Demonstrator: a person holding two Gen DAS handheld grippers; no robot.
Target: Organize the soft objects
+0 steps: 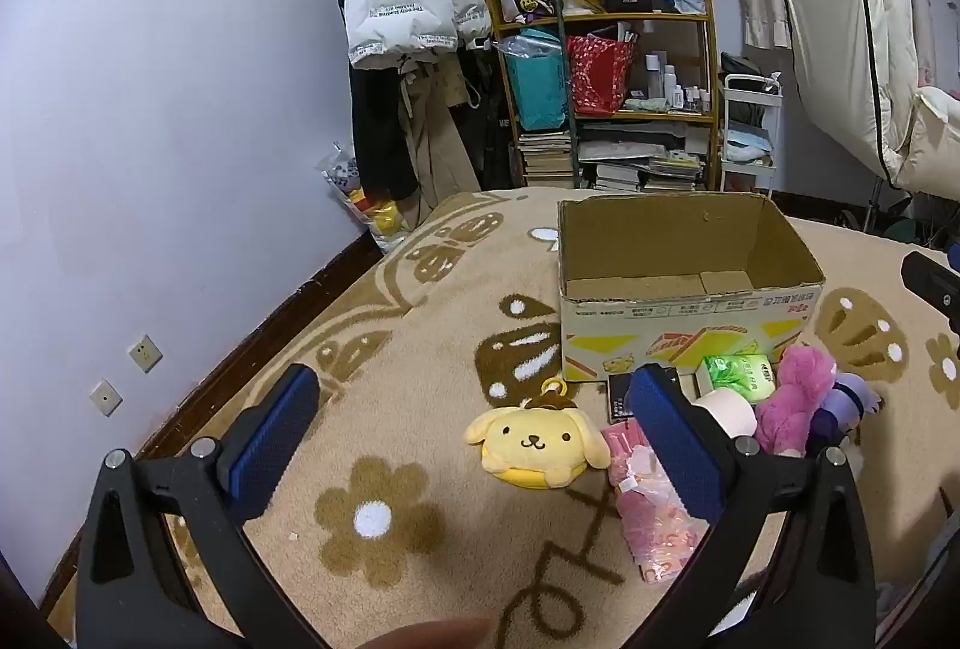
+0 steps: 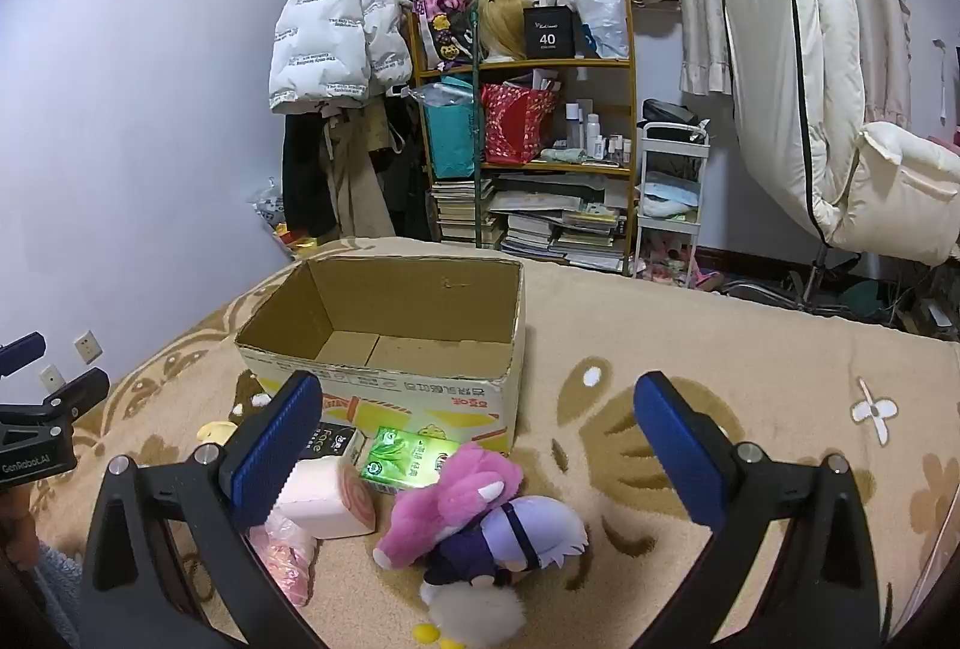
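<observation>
An open, empty cardboard box [image 1: 690,253] [image 2: 384,325] stands on a beige patterned rug. In front of it lie soft toys: a yellow dog plush [image 1: 537,445], a pink plush [image 1: 792,397] [image 2: 456,499], a purple plush [image 2: 516,541], a pink roll-cake cushion [image 2: 327,499] [image 1: 729,409], and a pink packet [image 1: 654,517] [image 2: 288,553]. A green packet [image 2: 411,457] [image 1: 741,376] and a dark box [image 2: 327,439] lie by the box. My left gripper [image 1: 474,451] is open, hovering with the yellow plush between its fingers' line. My right gripper [image 2: 474,451] is open above the pink plush.
A shelf [image 2: 528,144] crammed with books, bags and bottles stands behind the rug, with hung coats [image 1: 408,6] to its left and a small white cart [image 2: 669,193] to its right. A white padded chair [image 2: 840,108] stands at the far right. The wall runs along the left.
</observation>
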